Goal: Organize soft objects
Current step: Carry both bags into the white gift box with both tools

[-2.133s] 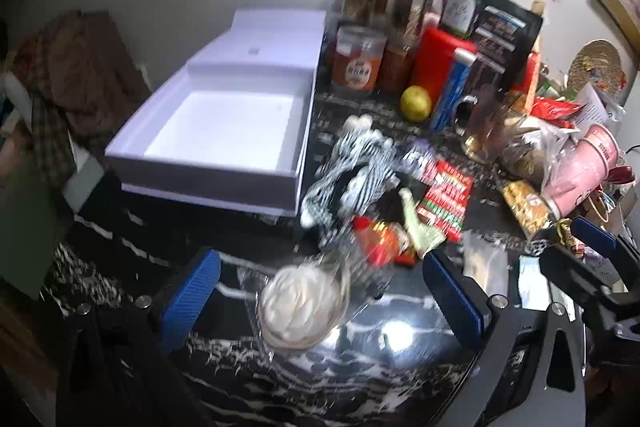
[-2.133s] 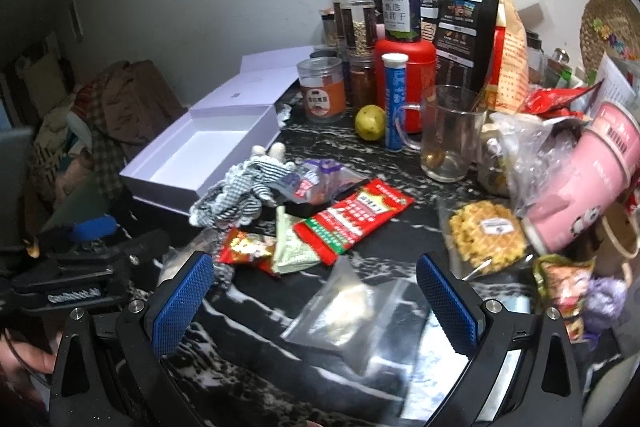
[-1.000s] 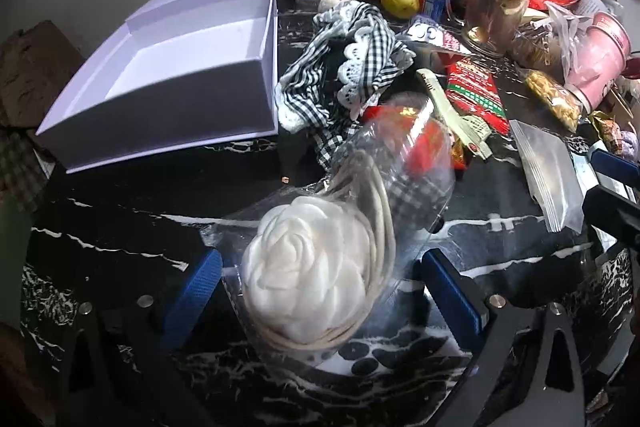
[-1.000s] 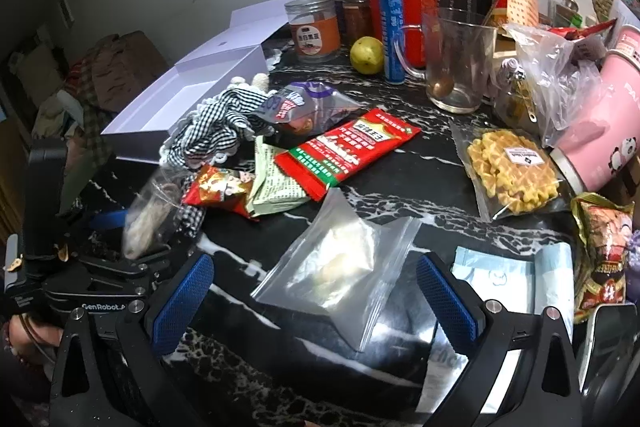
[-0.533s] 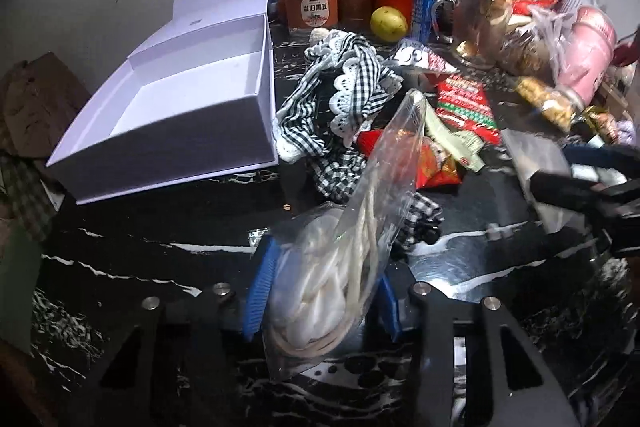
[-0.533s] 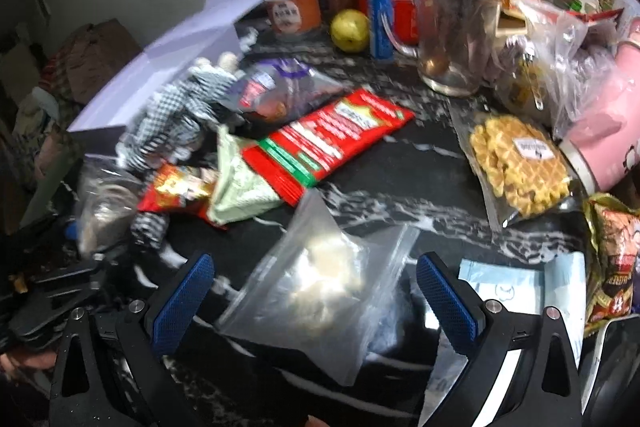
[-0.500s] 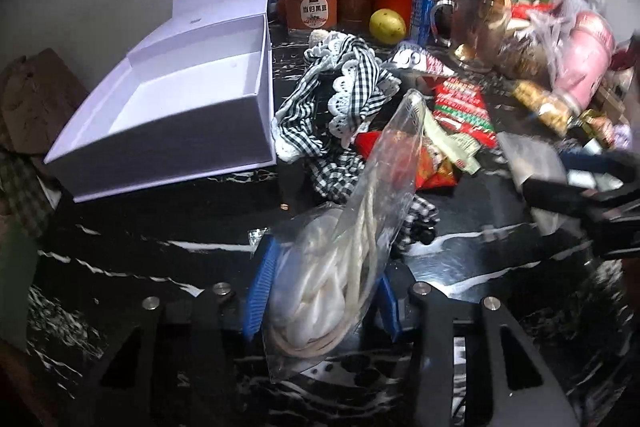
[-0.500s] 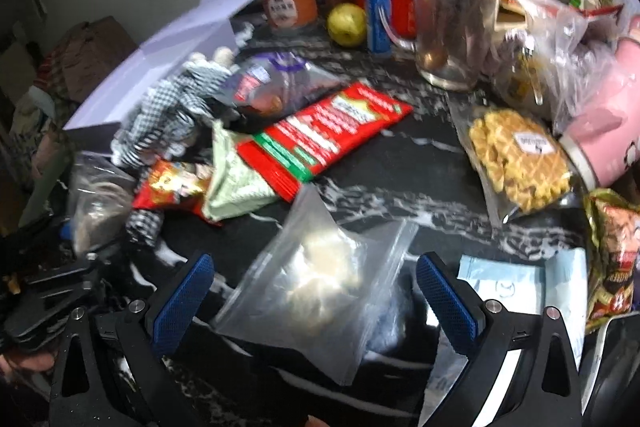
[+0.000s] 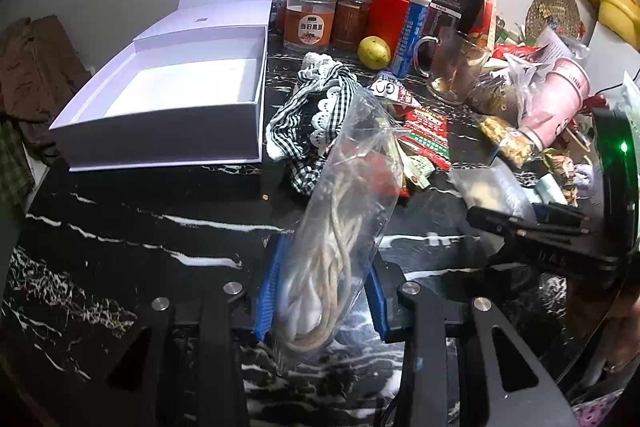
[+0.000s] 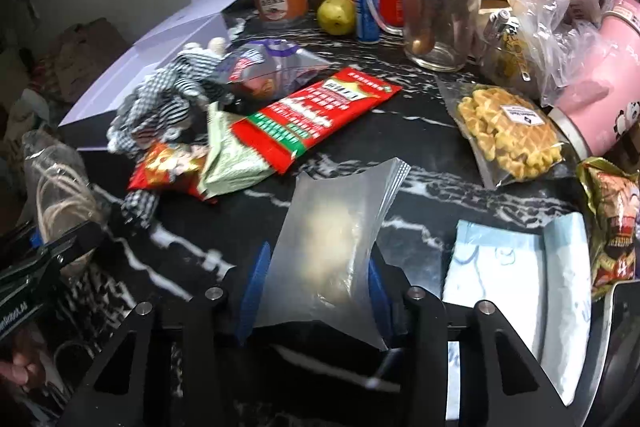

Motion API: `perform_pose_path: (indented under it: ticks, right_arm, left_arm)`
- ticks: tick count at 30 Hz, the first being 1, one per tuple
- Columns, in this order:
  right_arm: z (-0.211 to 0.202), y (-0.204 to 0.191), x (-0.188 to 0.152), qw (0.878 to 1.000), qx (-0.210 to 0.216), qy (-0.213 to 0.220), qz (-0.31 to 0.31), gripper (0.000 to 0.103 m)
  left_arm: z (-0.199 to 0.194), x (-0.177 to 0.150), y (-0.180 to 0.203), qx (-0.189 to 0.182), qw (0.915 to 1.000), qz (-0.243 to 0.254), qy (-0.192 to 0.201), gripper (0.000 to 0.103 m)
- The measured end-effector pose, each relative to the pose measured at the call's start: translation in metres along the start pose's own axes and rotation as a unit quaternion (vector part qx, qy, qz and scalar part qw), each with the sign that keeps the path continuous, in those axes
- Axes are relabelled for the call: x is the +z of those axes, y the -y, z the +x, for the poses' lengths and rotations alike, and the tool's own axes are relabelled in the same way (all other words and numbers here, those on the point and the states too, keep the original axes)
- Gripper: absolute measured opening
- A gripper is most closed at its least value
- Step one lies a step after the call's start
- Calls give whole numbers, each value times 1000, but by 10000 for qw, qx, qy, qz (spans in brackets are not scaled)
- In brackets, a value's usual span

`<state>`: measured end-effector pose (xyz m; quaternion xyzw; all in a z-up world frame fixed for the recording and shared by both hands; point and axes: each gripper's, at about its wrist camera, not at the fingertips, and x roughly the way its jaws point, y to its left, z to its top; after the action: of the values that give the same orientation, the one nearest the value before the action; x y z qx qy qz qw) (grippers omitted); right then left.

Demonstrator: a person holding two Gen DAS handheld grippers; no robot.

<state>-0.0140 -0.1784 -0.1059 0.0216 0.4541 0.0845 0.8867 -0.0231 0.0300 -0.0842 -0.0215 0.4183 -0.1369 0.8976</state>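
My left gripper (image 9: 320, 283) is shut on a clear plastic bag (image 9: 344, 211) with a white soft flower and cream cord inside; the bag stands up between the blue pads, above the black marble table. My right gripper (image 10: 314, 279) is shut on a frosted zip bag (image 10: 332, 239) with a pale soft lump inside. An open white box (image 9: 172, 99) stands at the left, empty. A black-and-white checked cloth (image 9: 316, 115) lies beside the box, also in the right wrist view (image 10: 168, 111). The left gripper with its bag shows at the left edge of the right wrist view (image 10: 56, 211).
Snack packets lie mid-table: a red one (image 10: 316, 119), a green one (image 10: 228, 151), a waffle bag (image 10: 508, 135). Jars (image 9: 308, 23), a red tin, a lemon (image 9: 374, 51), a glass mug (image 10: 436, 23) and a pink cup (image 9: 556, 95) crowd the back and right. A light blue pack (image 10: 520, 291) lies near right.
The left gripper closed on the flower bag about half a second ago and has lifted it upright. The right gripper has now closed on the frosted zip bag that lay between its fingers.
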Motion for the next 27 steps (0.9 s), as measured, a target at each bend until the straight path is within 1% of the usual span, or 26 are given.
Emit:
perform_pose_path:
  ticks: [3,6,11,12,16,23,27]
  right_arm:
    - [-10,-4,-10,9999,139,43,-5,42]
    - [-20,-9,-17,9992,386,96,-109,39]
    - [-44,-24,-27,9969,671,275,-298,38]
    - [-47,-27,-28,9966,695,303,-328,38]
    - [-62,-38,-35,9949,824,442,-370,38]
    - [-78,-52,-32,9907,1119,649,-416,38]
    - [-91,-61,-21,9875,1224,845,-513,38]
  left_arm:
    - [-7,-3,0,-11,10000,-18,39,36]
    - [-18,-6,1,-138,9998,-26,124,36]
    - [-37,-13,5,-199,9994,-7,295,36]
    - [-39,-14,5,-213,9993,-15,317,34]
    - [-49,-16,6,-248,9988,-38,409,34]
    - [-69,-9,4,-235,9973,20,694,34]
    - [-82,2,1,-214,9955,39,927,34]
